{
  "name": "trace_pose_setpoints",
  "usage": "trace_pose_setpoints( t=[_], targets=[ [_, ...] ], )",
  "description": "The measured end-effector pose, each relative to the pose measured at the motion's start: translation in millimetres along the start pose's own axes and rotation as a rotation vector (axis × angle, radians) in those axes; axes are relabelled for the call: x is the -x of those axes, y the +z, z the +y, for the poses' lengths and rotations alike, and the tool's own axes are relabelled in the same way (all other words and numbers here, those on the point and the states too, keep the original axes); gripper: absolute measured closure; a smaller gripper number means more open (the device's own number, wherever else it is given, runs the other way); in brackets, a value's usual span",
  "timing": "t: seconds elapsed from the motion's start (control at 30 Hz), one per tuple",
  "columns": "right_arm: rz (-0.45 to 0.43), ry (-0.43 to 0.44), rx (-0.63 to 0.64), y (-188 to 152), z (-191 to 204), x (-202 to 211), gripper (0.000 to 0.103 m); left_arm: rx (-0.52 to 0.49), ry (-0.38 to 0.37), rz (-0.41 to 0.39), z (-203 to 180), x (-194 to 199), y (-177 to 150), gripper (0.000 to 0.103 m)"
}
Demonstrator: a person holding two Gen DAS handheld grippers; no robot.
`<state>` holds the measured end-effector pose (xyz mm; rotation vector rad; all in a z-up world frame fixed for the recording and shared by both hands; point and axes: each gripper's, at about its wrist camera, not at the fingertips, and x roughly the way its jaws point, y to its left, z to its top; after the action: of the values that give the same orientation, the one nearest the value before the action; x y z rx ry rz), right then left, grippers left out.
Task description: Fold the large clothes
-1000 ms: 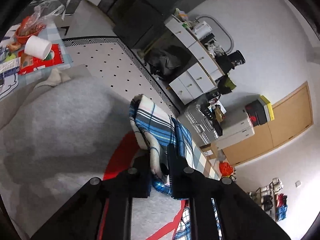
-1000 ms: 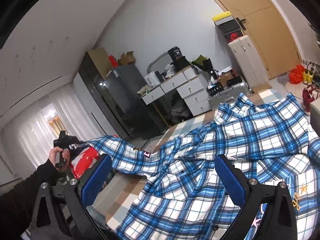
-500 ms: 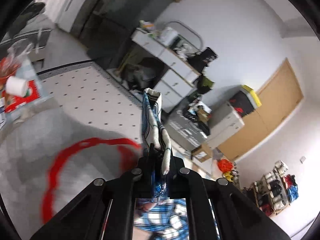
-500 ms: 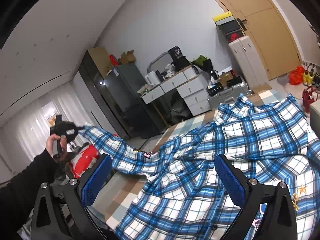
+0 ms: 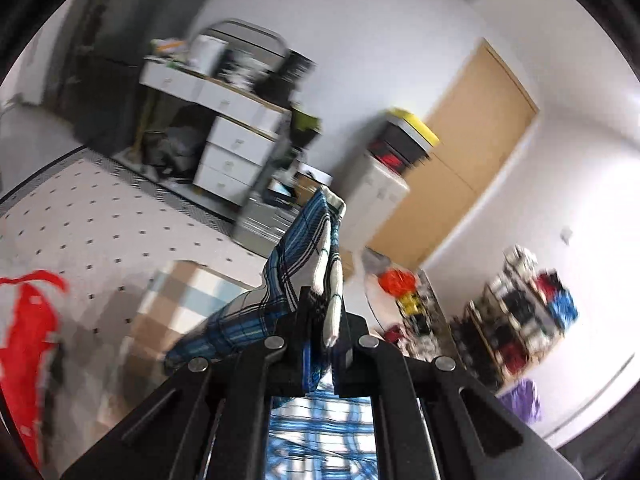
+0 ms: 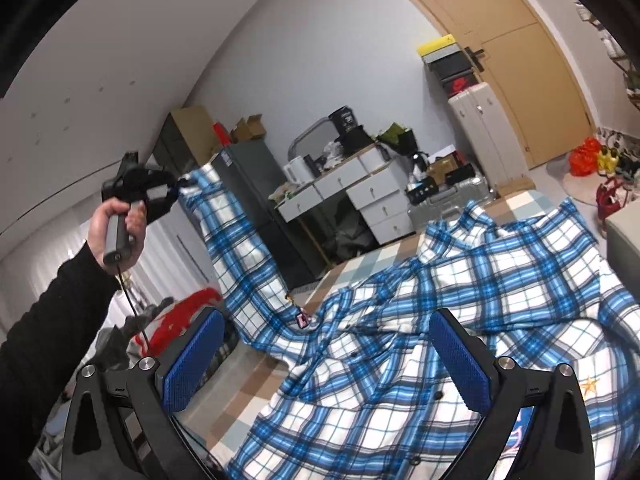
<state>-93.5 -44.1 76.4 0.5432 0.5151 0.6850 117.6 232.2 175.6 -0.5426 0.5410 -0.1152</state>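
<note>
Pinching one plaid shirt sleeve, left tongs raised, right tongs spread, empty

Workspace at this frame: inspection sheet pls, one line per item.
Surface: checked tan, white and pale blue cover, mostly under the shirt.
Job's things: blue plaid shirt spread out, unfolded; its sleeve lifted high off the surface.
Clutter: red and grey fabric beside the surface.
Grippers: left tool shut on the sleeve cuff; right tool open, holding nothing, over the shirt body.
Cables: thin black lead hanging from the left tool's handle.
Surroundings: white drawer desk, dark fridge, suitcase, wooden door.
</note>
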Motion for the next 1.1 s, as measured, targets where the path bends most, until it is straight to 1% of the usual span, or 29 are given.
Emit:
trace_pose_setpoints(
  t=[0.07, 0.17, 0.23, 0.3, 0.33, 0.37, 0.43, 0.47, 0.53, 0.6, 0.67, 0.73, 0.8, 0.83, 0.87, 0.9, 0.93, 1.0, 1.03, 1.07, 1.1],
  targets=[
    [-0.023, -0.047, -0.023, 4, -9, 5, 0.0, -0.051, -0.018, 0.043, -28, -18, -10, 0.101],
    [-0.055, -0.104, -0.101, 10, -30, 16, 0.0, -0.115, -0.033, 0.11, -54, -43, -29, 0.101],
    [-0.068, -0.118, -0.164, 15, -47, 25, 0.0, -0.152, -0.04, 0.164, -75, -71, -48, 0.101],
    [-0.109, -0.156, -0.226, 20, -65, 39, 0.0, -0.17, -0.054, 0.222, -89, -97, -64, 0.101],
    [-0.129, -0.174, -0.248, 22, -72, 46, 0.0, -0.174, -0.064, 0.249, -95, -109, -75, 0.101],
    [-0.149, -0.194, -0.27, 24, -78, 53, 0.0, -0.18, -0.086, 0.292, -101, -124, -90, 0.101],
    [-0.197, -0.247, -0.324, 26, -92, 70, 0.0, -0.195, -0.098, 0.359, -116, -147, -119, 0.101],
    [-0.227, -0.264, -0.351, 27, -100, 80, 0.0, -0.191, -0.119, 0.402, -120, -161, -137, 0.101],
    [-0.279, -0.279, -0.358, 30, -107, 97, 0.0, -0.173, -0.145, 0.475, -123, -182, -172, 0.101],
    [-0.354, -0.297, -0.348, 33, -110, 117, 0.0, -0.175, -0.163, 0.557, -125, -205, -212, 0.101],
    [-0.41, -0.302, -0.343, 34, -109, 129, 0.0, -0.186, -0.168, 0.614, -124, -219, -246, 0.101],
    [-0.45, -0.292, -0.334, 35, -106, 137, 0.0, -0.179, -0.185, 0.693, -117, -232, -277, 0.101],
    [-0.48, -0.284, -0.314, 36, -101, 141, 0.0, -0.166, -0.194, 0.728, -117, -233, -294, 0.101],
    [-0.484, -0.278, -0.299, 37, -98, 141, 0.0, -0.169, -0.205, 0.742, -112, -232, -301, 0.101],
    [-0.48, -0.268, -0.279, 39, -94, 138, 0.0, -0.181, -0.207, 0.758, -116, -230, -304, 0.1],
    [-0.471, -0.262, -0.265, 41, -91, 134, 0.0, -0.202, -0.198, 0.779, -117, -228, -308, 0.099],
    [-0.457, -0.255, -0.25, 42, -88, 128, 0.0, -0.218, -0.195, 0.809, -117, -224, -308, 0.094],
    [-0.425, -0.237, -0.228, 44, -84, 118, 0.0, -0.217, -0.259, 0.866, -126, -219, -297, 0.09],
    [-0.416, -0.229, -0.222, 42, -83, 117, 0.0, -0.233, -0.314, 0.881, -125, -207, -289, 0.083],
    [-0.408, -0.221, -0.216, 42, -83, 115, 0.0, -0.265, -0.341, 0.873, -130, -196, -284, 0.065],
    [-0.401, -0.217, -0.207, 43, -81, 113, 0.0, -0.308, -0.365, 0.849, -129, -179, -274, 0.054]
  ],
)
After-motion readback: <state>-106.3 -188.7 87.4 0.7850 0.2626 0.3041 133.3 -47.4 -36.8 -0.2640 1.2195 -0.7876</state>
